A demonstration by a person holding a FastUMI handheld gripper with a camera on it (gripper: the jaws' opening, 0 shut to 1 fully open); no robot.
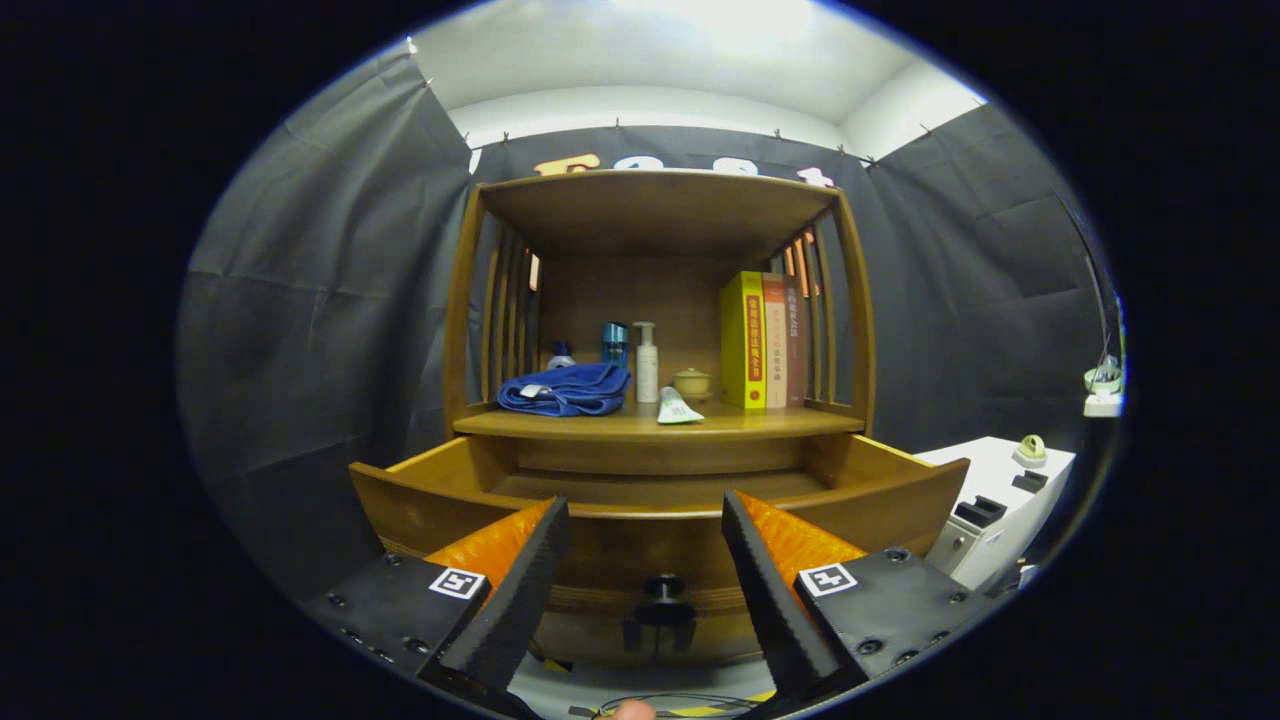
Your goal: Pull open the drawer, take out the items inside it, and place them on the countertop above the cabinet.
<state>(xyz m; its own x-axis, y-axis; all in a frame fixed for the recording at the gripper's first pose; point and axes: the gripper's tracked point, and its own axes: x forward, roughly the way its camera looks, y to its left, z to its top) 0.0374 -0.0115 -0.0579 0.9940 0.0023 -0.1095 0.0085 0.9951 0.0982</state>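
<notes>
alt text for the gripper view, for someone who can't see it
The wooden drawer is pulled open just beyond the open gripper, its knob between the fingers. On the countertop above sit a blue towel, bottles, a white tube and books.

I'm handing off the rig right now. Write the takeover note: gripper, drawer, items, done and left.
Gripper: open, holding nothing, fingers apart in front of the drawer.
Drawer: pulled open; its knob sits below, between the fingers.
Countertop: carries a blue cloth, tube, bottles and books.
Done: drawer opened.
Left: drawer's inside is partly hidden by its front, so check for remaining items and move any up.
</notes>
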